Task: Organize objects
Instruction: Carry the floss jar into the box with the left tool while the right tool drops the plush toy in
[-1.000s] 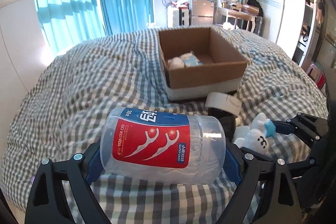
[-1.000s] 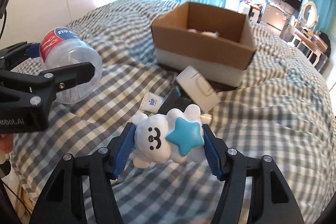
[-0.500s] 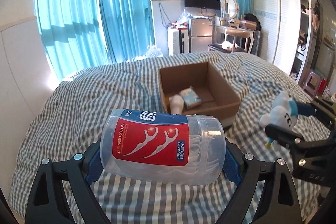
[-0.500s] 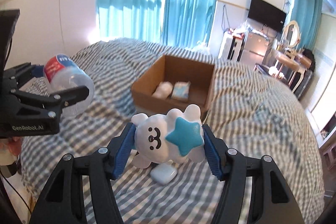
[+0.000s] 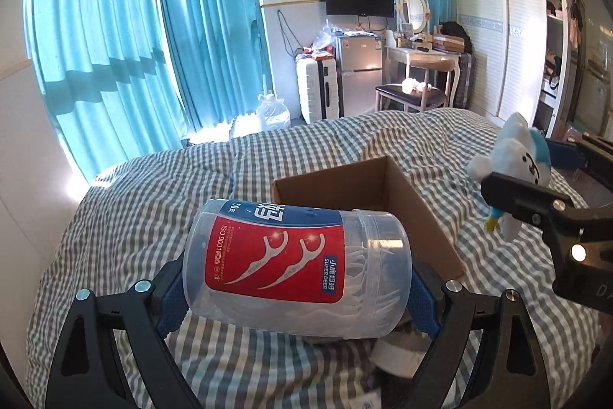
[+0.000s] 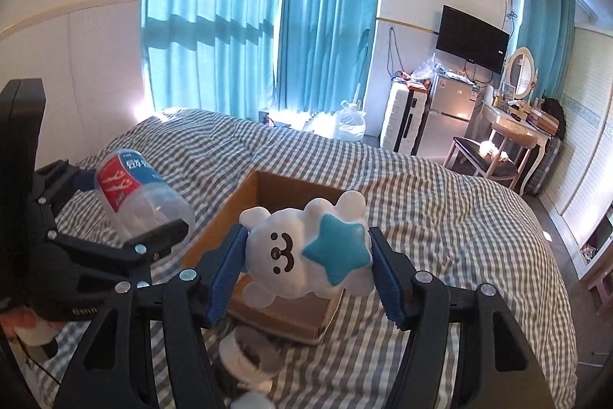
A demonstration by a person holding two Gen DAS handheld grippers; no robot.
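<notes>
My left gripper (image 5: pixel 297 288) is shut on a clear floss-pick jar (image 5: pixel 295 265) with a red and blue label, held sideways in the air over the bed. The jar also shows in the right wrist view (image 6: pixel 141 196). My right gripper (image 6: pixel 306 265) is shut on a white plush toy (image 6: pixel 306 255) with a blue star; it also shows in the left wrist view (image 5: pixel 513 160). An open cardboard box (image 5: pixel 406 202) sits on the bed below and ahead of both grippers, also in the right wrist view (image 6: pixel 230 229). Its inside is mostly hidden.
The bed has a grey checked cover (image 5: pixel 153 209). A white tape roll (image 6: pixel 249 355) and other small things lie on the cover near the box's front. Blue curtains (image 5: pixel 115 45), a suitcase, fridge, dressing table and wardrobe stand beyond the bed.
Both grippers have risen well above the bed with their objects still held. The box now looks lower and smaller, and the room beyond the bed has come into view.
</notes>
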